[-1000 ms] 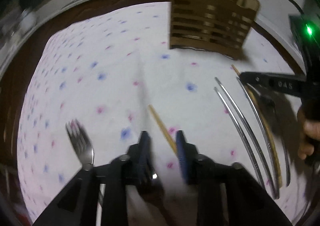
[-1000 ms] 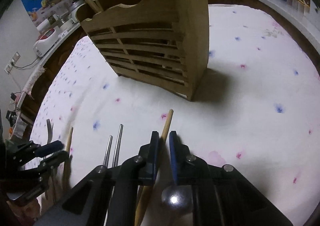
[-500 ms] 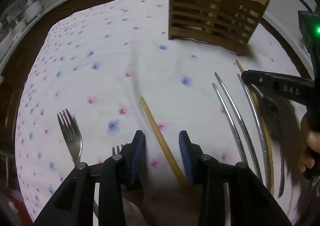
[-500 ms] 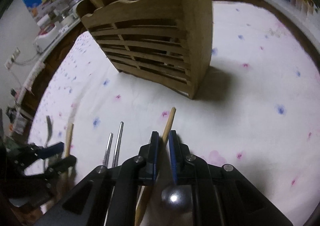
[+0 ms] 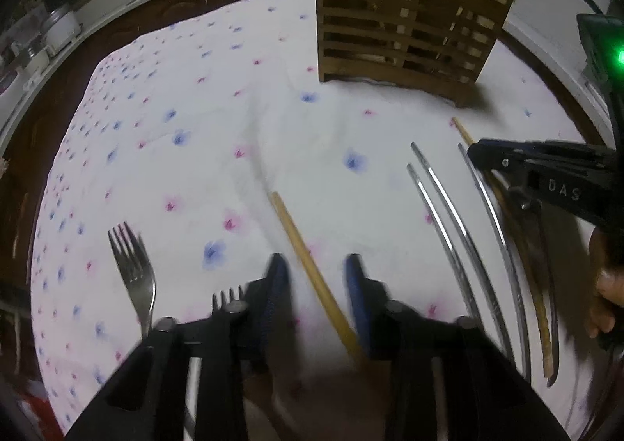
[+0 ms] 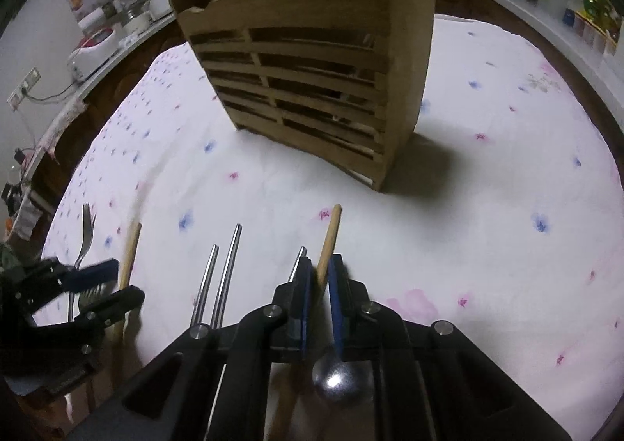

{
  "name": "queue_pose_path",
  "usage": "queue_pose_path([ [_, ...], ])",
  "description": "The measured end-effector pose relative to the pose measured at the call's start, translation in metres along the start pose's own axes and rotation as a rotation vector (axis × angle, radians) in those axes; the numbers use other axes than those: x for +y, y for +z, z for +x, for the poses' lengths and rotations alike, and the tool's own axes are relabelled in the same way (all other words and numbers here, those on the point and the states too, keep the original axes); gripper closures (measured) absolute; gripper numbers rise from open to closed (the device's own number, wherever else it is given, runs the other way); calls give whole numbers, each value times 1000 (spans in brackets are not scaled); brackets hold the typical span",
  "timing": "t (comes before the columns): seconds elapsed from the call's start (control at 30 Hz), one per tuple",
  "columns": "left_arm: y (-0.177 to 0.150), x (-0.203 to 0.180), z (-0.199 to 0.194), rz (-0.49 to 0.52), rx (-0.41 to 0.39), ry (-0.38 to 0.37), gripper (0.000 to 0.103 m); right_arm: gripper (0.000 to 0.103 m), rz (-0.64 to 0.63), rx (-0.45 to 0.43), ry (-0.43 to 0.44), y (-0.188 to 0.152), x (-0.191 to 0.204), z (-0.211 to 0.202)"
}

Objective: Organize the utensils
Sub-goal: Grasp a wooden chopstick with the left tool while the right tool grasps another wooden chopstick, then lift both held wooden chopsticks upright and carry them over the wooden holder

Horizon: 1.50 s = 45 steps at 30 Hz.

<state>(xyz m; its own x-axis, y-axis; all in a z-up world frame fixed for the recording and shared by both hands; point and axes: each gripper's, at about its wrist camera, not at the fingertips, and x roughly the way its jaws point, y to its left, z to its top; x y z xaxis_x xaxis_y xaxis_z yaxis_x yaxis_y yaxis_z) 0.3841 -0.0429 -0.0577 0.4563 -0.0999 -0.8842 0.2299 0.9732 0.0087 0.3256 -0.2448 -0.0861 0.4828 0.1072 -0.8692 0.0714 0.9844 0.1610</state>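
A slatted wooden utensil holder [image 5: 401, 27] stands at the far side of the cloth; it also shows in the right wrist view [image 6: 312, 62]. My left gripper [image 5: 316, 269] is open, its jaws on either side of a wooden chopstick [image 5: 300, 246] lying on the cloth. My right gripper [image 6: 319, 273] is shut on another wooden chopstick [image 6: 329, 238], held low over the cloth. It shows at the right of the left wrist view [image 5: 483, 156]. Two forks [image 5: 132, 269] lie at the left. Metal chopsticks [image 5: 440, 203] lie between the grippers.
A white cloth with blue and pink flowers [image 5: 195, 121] covers the dark table. A metal spoon [image 6: 337, 382] lies under my right gripper. Counters with appliances [image 6: 93, 47] run behind the table. A third metal chopstick [image 6: 298, 261] lies beside my right fingers.
My left gripper has opened wider and drawn back along the wooden chopstick, so a second fork shows. My right gripper has closed in on its chopstick and moved nearer the holder.
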Motion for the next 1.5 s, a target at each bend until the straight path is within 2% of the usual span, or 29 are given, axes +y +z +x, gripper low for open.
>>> queue_pose_path([
  [0.07, -1, 3, -2, -26, 0, -7, 97, 96, 62, -14, 70, -1, -4, -7],
  [0.1, -3, 4, -5, -38, -7, -13, 98, 96, 73, -32, 75, -2, -5, -14],
  [0.3, -16, 20, -40, -110, -89, -96, 99, 97, 130, -150, 173, -18, -7, -63],
  [0.37, -21, 24, -58, -129, -128, -139, 99, 97, 115, -180, 179, -21, -3, -76],
  [0.5, -33, 27, -98, -138, -202, -177, 99, 97, 90, -246, 195, -34, 7, -108],
  [0.7, -57, 35, -151, -146, -293, -223, 99, 97, 68, -324, 192, -45, 16, -147],
  [1.0, -88, 36, -200, -144, -384, -267, 99, 97, 44, -450, 166, -59, 21, -199],
  [1.2, -97, 38, -217, -148, -435, -277, 99, 97, 34, -507, 157, -62, 22, -219],
  [1.5, -95, 43, -220, -168, -487, -274, 99, 97, 33, -567, 150, -56, 19, -234],
])
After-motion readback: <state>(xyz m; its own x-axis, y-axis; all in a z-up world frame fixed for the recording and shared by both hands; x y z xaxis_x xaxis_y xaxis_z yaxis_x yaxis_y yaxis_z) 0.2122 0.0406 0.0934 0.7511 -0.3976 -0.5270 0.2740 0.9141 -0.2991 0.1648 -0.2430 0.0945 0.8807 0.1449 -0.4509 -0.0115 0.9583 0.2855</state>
